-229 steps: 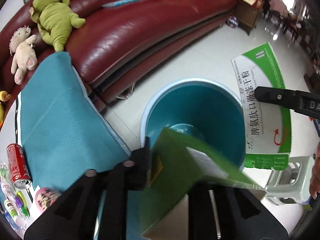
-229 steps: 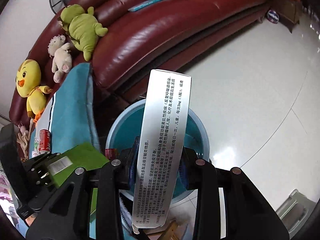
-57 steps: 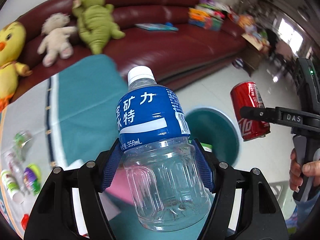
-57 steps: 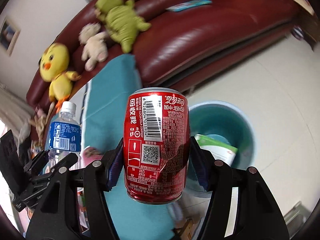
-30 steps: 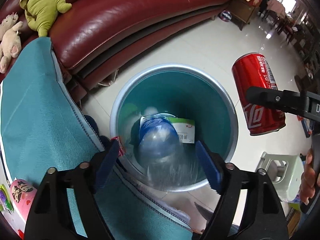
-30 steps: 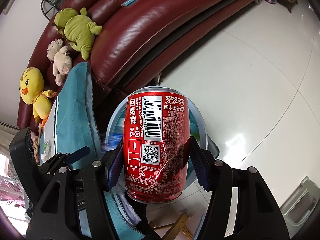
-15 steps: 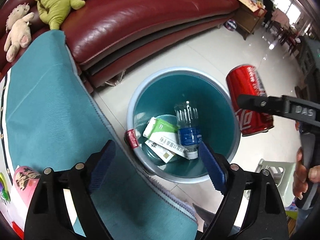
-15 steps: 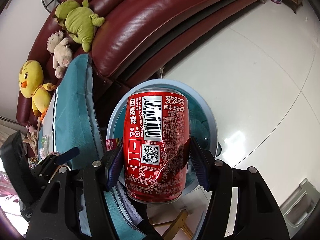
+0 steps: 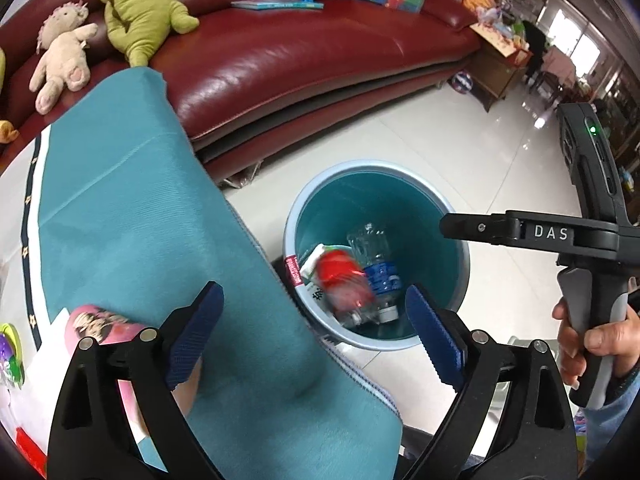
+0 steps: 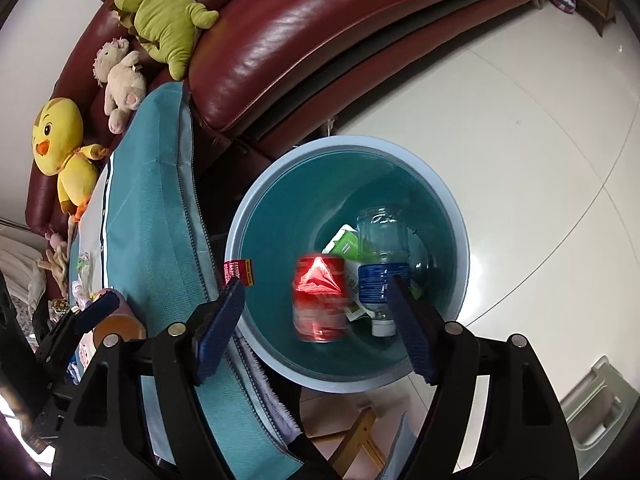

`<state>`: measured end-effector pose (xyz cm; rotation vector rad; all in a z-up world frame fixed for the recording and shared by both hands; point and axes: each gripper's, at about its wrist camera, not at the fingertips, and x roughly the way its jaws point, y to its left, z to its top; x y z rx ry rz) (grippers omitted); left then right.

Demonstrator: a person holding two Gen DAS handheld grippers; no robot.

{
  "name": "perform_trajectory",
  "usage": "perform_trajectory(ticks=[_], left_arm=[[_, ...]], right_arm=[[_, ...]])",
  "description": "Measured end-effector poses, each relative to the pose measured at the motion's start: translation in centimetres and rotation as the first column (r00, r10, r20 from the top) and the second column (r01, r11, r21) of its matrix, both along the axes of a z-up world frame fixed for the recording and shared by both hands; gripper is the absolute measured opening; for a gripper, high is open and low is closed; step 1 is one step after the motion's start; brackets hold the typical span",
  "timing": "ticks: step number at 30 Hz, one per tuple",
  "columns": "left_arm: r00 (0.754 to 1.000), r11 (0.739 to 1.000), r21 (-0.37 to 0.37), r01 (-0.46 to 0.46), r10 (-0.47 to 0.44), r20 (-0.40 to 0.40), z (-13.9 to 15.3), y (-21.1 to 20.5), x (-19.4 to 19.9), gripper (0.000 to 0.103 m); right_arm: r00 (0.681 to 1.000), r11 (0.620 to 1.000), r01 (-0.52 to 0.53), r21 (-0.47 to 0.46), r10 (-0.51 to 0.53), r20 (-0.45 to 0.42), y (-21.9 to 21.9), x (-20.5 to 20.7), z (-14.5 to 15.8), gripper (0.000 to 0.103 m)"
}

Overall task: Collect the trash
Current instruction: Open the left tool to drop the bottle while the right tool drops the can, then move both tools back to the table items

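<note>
A teal trash bin stands on the floor beside the table. Inside it a blurred red cola can is dropping onto a clear water bottle with a blue label and a green and white carton. My right gripper is open and empty right above the bin; it also shows from the side in the left wrist view. My left gripper is open and empty over the table's edge, left of the bin.
A teal cloth covers the table, with a pink-lidded item near my left fingers. A dark red sofa holds plush toys. A grey plastic stool and a wooden piece stand on the white floor.
My right gripper has opened and let go of the red can, which is falling into the bin. My left gripper has drawn back toward the table.
</note>
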<state>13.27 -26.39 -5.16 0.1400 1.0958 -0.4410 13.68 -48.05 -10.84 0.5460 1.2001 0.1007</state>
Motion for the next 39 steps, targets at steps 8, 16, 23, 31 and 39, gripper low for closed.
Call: perform_trajectory(ticks=[8,16,23,31,39], left_arm=[[0.999,0.998,-0.036,-0.045,0.046,0.021,1.6,3.8,-1.9,0.094],[0.992,0.992,-0.044,-0.114,0.116,0.051,2.8,8.9,-4.0,0.095],[0.977,0.977,-0.059,-0.204,0.208,0.053,3.0,14.8,-4.7,0.096],[0.95,0.95,-0.06,-0.306,0.309,0.038,1.9,20.8,-5.4,0.096],[0.923,0.923,-0.054,-0.38,0.382,0.045,1.2,26.3,-6.1,0.096]], right_arm=[[0.999,0.999,-0.033,-0.026,0.033,0.014,2.9,-1.1,2.1,0.074],[0.994,0.993,-0.107,-0.043,0.108,0.02,7.7,-1.6,3.8,0.075],[0.976,0.974,-0.212,-0.074,0.214,0.022,13.5,-0.9,4.8,0.075],[0.936,0.931,-0.351,-0.102,0.353,0.001,21.2,1.4,4.8,0.075],[0.89,0.88,-0.452,-0.145,0.455,-0.017,27.0,3.4,4.6,0.075]])
